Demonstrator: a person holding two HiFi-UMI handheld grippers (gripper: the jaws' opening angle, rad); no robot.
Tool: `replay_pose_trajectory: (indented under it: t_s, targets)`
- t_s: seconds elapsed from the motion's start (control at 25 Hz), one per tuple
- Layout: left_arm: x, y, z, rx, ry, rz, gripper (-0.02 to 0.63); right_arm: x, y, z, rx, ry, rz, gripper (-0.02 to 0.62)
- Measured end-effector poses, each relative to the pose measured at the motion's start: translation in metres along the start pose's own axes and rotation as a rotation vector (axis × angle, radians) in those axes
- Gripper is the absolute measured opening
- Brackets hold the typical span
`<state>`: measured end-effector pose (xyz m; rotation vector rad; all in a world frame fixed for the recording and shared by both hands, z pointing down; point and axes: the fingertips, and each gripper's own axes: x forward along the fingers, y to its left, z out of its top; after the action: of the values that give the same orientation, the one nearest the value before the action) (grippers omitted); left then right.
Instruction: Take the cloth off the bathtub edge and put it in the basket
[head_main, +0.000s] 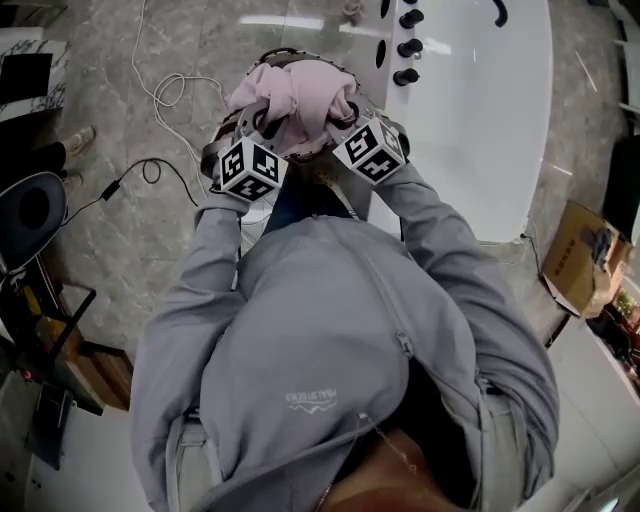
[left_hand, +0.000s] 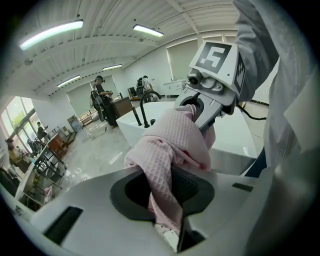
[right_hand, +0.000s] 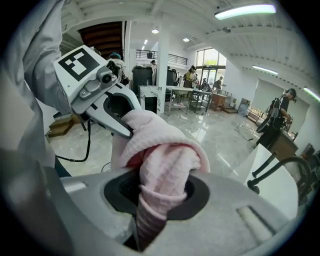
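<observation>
The cloth (head_main: 290, 95) is held clamped by the left gripper (left_hand: 167, 192) and right gripper (right_hand: 157, 197) over the basket (head_main: 278, 53); an uneven release could leave it snagged on one gripper or draped over the rim.

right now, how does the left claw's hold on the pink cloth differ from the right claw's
The left claw pinches a thinner, flatter fold of the pink cloth; the right claw clamps a thick rolled bunch. In the head view the right claw sits on the bathtub side, the left claw on the open floor side. Shared: both are shut on the same cloth, each facing the other.
</observation>
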<state>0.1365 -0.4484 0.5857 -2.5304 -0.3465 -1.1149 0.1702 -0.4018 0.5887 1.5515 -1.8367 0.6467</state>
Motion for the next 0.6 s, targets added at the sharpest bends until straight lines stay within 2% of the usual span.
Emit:
replay_pose_trajectory:
  t_s: [0.36,0.6]
  targets:
    - [0.072,-0.015,-0.045,-0.077,0.08,-0.085,0.081,0.06,-0.01,-0.062,0.038,0.121,0.073,0.092]
    - [0.106,-0.02,-0.07,-0.166,0.131,-0.096,0.087,0.09,-0.012,-0.092,0.085,0.172,0.147,0.094]
